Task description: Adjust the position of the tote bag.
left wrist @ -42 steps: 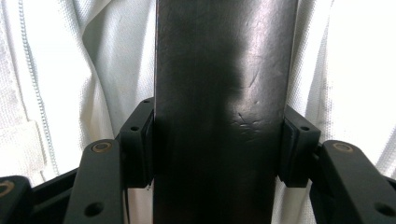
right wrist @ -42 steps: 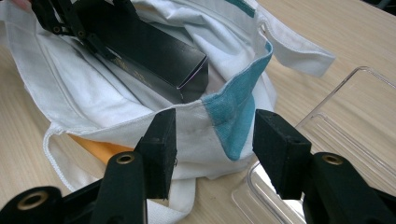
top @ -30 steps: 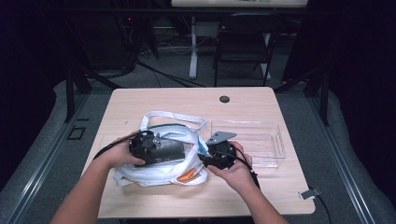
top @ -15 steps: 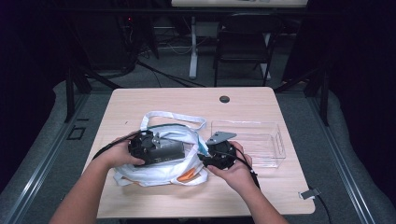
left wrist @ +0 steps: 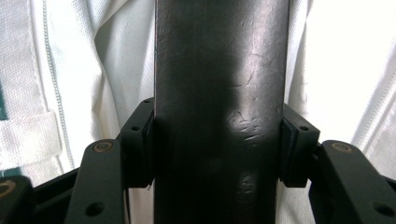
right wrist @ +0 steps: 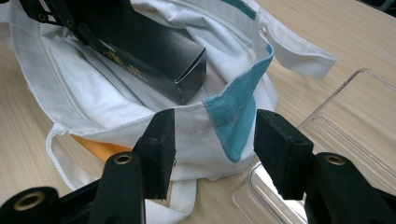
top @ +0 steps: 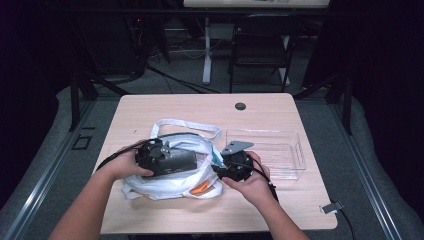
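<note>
Left tongs (top: 192, 159) clamped across a black box (left wrist: 219, 93), pads pressing both long sides; box lies over the mouth of the white tote bag (top: 170, 182), on the front-left part of the desk (top: 165, 107). Right tongs (right wrist: 212, 140) gaping, jaws either side of the bag's rim at its teal patch (right wrist: 236, 116), not pinching it. Orange item (right wrist: 95, 148) pokes out under the bag. Clear plastic tray (top: 285, 150) sits just right of the bag, near the desk's right edge.
</note>
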Available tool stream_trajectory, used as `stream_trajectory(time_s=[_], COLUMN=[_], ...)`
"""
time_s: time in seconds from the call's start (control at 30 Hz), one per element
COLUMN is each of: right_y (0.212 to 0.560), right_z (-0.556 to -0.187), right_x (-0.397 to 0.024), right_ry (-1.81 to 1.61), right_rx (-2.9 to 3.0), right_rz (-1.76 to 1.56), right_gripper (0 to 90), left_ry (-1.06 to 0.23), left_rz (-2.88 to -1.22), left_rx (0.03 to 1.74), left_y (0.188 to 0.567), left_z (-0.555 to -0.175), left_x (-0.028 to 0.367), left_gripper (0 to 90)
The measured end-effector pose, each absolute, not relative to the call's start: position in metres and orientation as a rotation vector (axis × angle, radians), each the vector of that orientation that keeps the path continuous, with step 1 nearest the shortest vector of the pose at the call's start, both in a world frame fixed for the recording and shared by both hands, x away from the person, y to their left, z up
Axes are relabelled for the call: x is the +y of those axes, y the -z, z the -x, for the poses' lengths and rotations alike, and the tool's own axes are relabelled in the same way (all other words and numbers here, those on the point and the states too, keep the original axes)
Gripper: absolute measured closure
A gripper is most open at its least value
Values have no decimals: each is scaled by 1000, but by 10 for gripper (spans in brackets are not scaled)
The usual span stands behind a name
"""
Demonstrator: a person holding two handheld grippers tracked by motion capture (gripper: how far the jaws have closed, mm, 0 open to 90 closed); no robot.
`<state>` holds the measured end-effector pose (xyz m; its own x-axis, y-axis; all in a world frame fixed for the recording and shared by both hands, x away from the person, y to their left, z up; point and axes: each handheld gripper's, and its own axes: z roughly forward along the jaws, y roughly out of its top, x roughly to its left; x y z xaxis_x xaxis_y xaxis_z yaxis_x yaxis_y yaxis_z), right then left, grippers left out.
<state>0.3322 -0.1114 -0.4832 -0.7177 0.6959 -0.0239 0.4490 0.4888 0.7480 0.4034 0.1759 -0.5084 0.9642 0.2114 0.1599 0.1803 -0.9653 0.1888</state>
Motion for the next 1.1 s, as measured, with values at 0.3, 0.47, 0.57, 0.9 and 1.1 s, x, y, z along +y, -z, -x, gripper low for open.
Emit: stream_trajectory(time_s=[0.3, 0.47, 0.57, 0.9, 1.1], right_y=[482, 481, 481, 478, 471], right_z=[-332, -332, -332, -332, -333], right_x=[-111, -112, -112, -115, -119], right_ry=[-1067, -1071, -1072, -1084, -1104], right_rx=[2417, 2407, 2411, 2396, 2406], right_rz=[-925, -906, -913, -887, -910], right_gripper=[482, 481, 475, 464, 460], left_ry=[-285, -289, -280, -289, -299], left_rz=[-2919, -2919, -2918, -2916, -2899], left_rx=[298, 299, 311, 276, 265], left_y=[495, 489, 485, 472, 462], left_z=[-398, -395, -393, -387, -384], left_x=[180, 183, 183, 178, 174], left_gripper=[428, 428, 428, 428, 429])
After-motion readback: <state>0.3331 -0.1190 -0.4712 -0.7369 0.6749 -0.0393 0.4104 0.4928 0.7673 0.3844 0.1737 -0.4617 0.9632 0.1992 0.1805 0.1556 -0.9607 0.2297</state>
